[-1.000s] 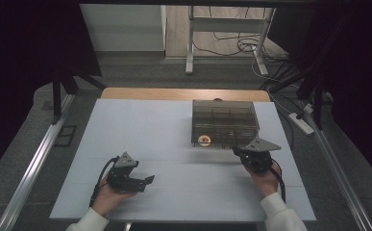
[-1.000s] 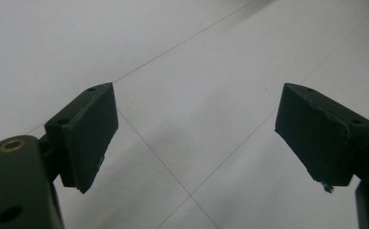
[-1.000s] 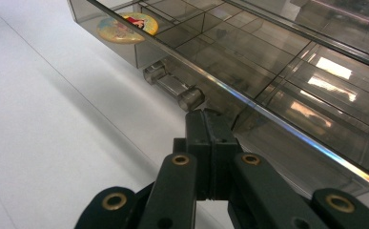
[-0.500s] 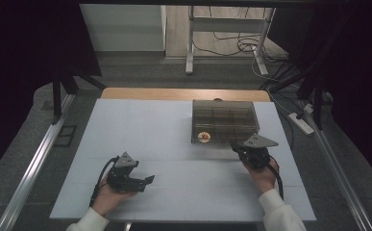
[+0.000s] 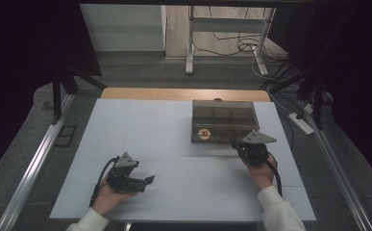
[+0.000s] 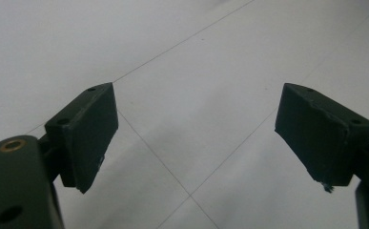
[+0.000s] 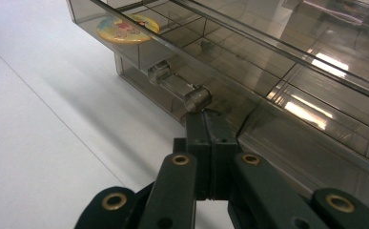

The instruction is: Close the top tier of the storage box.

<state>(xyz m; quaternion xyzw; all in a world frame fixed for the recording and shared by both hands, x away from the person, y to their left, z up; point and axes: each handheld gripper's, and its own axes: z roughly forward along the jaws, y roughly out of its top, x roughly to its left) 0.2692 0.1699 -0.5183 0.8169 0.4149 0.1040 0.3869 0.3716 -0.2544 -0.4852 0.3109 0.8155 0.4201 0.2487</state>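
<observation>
The smoky clear box is sitting just ahead of my right gripper, whose jaws are pressing together empty, tips right at the box's clear handle. A round sticker is showing farther up-left. My left gripper is resting well apart on the white table, jaws spread.

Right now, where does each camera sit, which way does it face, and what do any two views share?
High view: above the person's side, looking forward and down on the white table; both forearms, left gripper, right gripper.
Left gripper view: on the left gripper, facing bare tabletop between open jaws.
Right gripper view: on the right gripper, shut, facing the clear handle.
Shared: smoky transparent plastic box with round yellow sticker.
</observation>
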